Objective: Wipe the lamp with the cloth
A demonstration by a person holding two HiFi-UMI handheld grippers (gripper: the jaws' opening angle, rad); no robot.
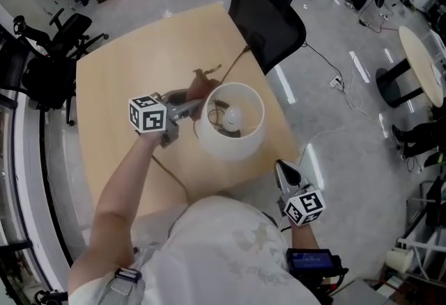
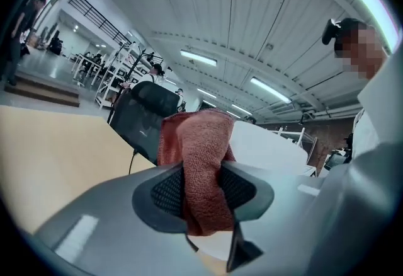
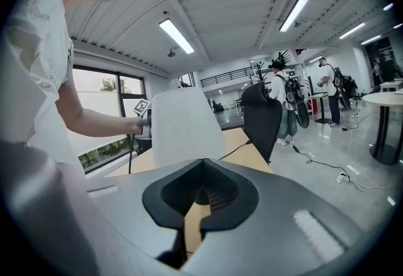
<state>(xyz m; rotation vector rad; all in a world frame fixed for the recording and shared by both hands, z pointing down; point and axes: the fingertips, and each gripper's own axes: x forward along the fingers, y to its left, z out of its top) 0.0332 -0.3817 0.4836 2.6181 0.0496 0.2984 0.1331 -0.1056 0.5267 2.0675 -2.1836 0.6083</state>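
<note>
Closest under my head camera is the white shirt of the person carrying the rig, with the bare left forearm reaching out over the light wooden desk. That arm ends at the left gripper, whose fingers are clamped on the reddish-brown cloth. In the left gripper view I see the cloth bunched between both pads, a wad standing above them and a tail hanging below. The lamp stands upright near the middle of the desk, its white shade open to my camera and the bulb visible inside. The cloth sits at the shade's far left side, just beside the rim. I cannot tell whether it presses on the shade or hangs a little clear. From the left gripper the shade shows right behind the cloth. The right gripper hangs by the desk's near right edge, apart from the lamp, and its fingers are together with nothing between them. It looks toward the shade. A black office chair stands at the desk's far corner.
</note>
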